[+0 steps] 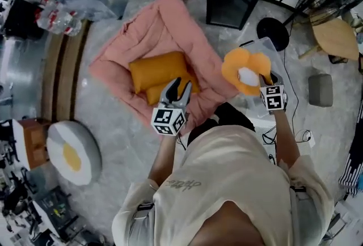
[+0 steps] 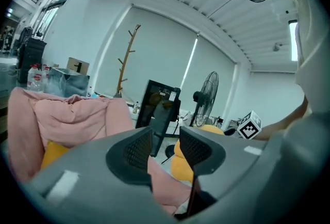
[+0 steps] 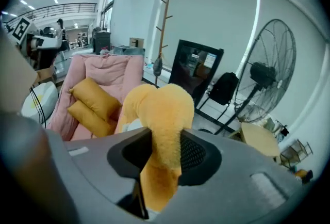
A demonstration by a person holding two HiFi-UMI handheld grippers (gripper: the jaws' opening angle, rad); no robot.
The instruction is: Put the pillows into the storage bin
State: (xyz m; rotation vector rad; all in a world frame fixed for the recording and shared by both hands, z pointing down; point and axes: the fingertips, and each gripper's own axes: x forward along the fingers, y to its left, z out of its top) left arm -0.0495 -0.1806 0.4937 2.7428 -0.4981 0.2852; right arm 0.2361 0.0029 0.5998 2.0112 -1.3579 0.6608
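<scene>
The flower pillow (image 1: 244,69) is clamped in the right gripper (image 1: 258,83), and the bin (image 1: 262,45) lies just at twelve o'clock of it. The left gripper (image 1: 177,89) is held open and empty. Two pillows (image 1: 159,71) lie at eleven o'clock of it, long axes running nine-to-three.

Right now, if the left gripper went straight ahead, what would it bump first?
The left gripper probably meets the pink quilt first; past that, the black cabinet. Depth is unclear.

Head view looks steeply down; both gripper views look from low toward the shared orange pillows (image 1: 159,72).
</scene>
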